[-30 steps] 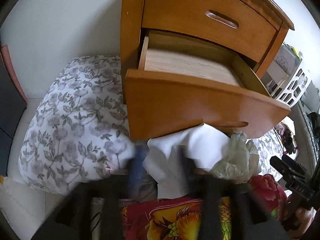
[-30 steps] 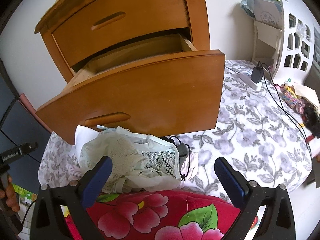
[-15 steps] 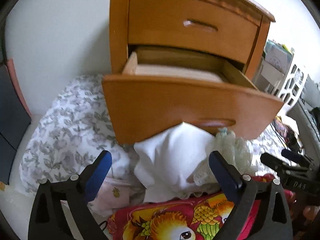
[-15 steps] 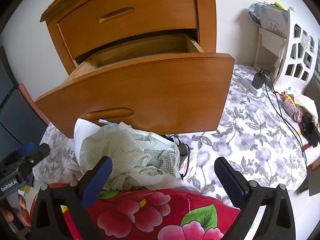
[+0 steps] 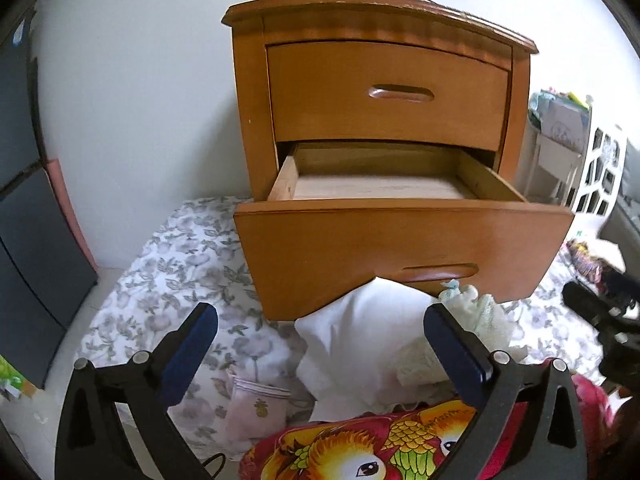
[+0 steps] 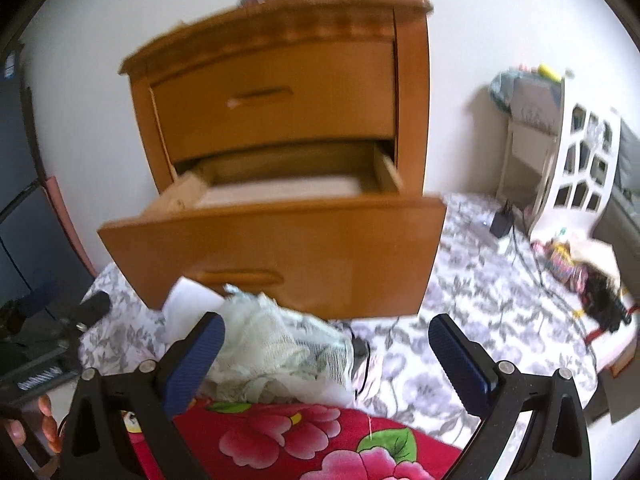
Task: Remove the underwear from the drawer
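Blue pads spread wide on the left gripper (image 5: 320,340), jaws opening to their widest and closing on nothing, with the white garment (image 5: 360,344) lying beyond and below the gap, not pinched. The right gripper (image 6: 326,354) stands just as wide and just as empty, its left pad hanging over the pale lace underwear (image 6: 280,348) without any grip on it that I can make out. Both pieces sit in a soft heap on the floral bedspread (image 6: 480,300), hard up against the front of the open lower drawer (image 5: 400,248), with a red flowered quilt (image 6: 300,436) at the bed's near edge. The drawer shows only bare pale wood in the part visible; its near end is hidden behind the front panel, so something may still lie there unseen. So what can go wrong? Judging from here, the heap is loose and leans on the drawer front, so a push to shut it could trap lace underneath. The two garments overlap, so a pinch on one may drag the other. A dark cord (image 6: 360,364) loops beside the lace and could snag a finger. And the right view is blurred, so any aim taken from it is shaky.
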### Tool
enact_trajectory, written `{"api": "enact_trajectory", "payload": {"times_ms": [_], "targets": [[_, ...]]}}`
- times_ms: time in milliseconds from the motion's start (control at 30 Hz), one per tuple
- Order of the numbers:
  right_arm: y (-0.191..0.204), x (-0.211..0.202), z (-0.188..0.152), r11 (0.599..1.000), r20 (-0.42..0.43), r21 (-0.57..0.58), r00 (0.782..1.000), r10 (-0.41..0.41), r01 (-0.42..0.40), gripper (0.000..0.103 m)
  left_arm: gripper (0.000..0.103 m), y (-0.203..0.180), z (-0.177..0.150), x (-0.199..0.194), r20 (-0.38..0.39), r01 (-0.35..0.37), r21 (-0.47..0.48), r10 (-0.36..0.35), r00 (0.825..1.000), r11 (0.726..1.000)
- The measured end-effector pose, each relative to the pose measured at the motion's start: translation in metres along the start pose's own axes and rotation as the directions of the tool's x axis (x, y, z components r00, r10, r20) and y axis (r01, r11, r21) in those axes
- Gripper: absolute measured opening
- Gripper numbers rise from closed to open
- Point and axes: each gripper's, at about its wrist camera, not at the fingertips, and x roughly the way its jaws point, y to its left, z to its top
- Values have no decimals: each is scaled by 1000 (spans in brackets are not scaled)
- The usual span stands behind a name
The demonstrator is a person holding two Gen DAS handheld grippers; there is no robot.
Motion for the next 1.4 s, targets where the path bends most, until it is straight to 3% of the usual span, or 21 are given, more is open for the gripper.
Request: {"api": "enact_trajectory", "payload": {"times_ms": [133, 333, 500, 867, 1400], "targets": [[6, -6, 3, 1000, 48, -30, 999, -8, 9, 103, 103, -9, -1, -2, 13, -74, 40, 73, 997, 996], [12, -3, -1, 998, 48, -55, 999, -20, 23, 103, 103, -12, -5, -4, 29, -117, 51, 115, 993, 992], [15, -2, -4, 997, 45, -79, 999, -14, 17, 103, 103, -8, -7, 0, 16, -96, 33, 95, 995, 995], [8, -2, -6, 999, 50, -31, 999, -6, 8, 103, 103, -5, -9, -5, 48, -72, 7, 72, 996, 997], [-4, -1, -6, 1000, 44, 31, 999, -7, 5, 103, 103, 1, -9, 0, 22, -50, -20, 50, 998, 999]]}}
